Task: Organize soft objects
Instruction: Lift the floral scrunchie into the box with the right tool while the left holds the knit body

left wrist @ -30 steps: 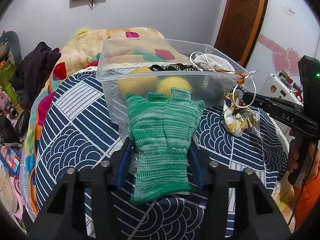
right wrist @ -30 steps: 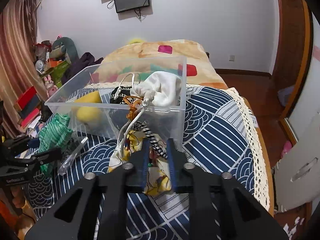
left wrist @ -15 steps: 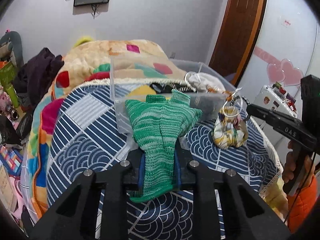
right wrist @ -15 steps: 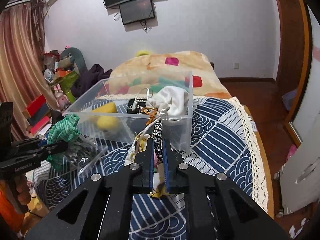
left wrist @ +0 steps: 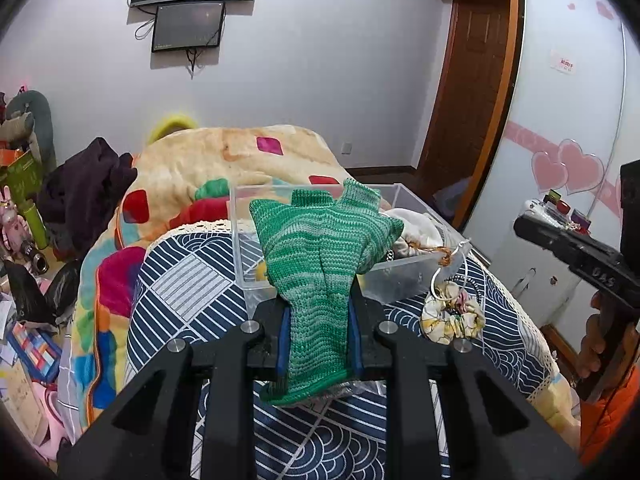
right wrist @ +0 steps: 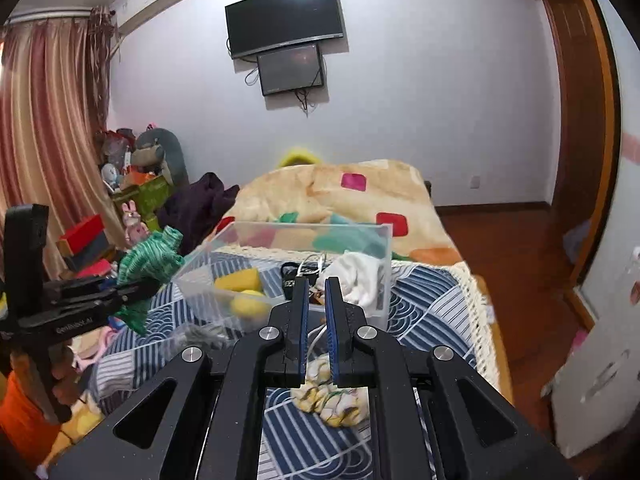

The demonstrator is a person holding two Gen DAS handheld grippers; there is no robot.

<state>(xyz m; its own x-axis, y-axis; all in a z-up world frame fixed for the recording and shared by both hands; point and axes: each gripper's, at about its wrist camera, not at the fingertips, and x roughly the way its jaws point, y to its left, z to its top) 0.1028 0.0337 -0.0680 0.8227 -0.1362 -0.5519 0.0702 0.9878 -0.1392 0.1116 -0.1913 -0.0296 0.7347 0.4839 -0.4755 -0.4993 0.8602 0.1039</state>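
bed: blue-and-white patterned cover carries everything; lace trim runs along its right edge.
clear bin: sits mid-bed toward the head end. Already holds yellow sponges, a white cloth and some dark cord items.
green knit glove: a second ago it lay flat on the cover against the bin's near wall; now lifted clear of the bed, hanging upright at about rim height, just short of the bin.
left hand-held gripper: clamped on the glove's cuff, fingers of the glove flopping upward and outward.
floral drawstring pouch: half a second ago it dangled by its cords from the right tool; now it lies slumped on the cover just outside the bin's near right corner, cords trailing up to the rim.
right hand-held gripper: jaws narrowly apart, nothing between them; raised above the pouch.
meaning: glove pick is done, my read is carry over the rim and release. Pouch looks dropped outside the bin, so it likely needs a re-grasp.
risk: limp glove could catch the rim on the way in.
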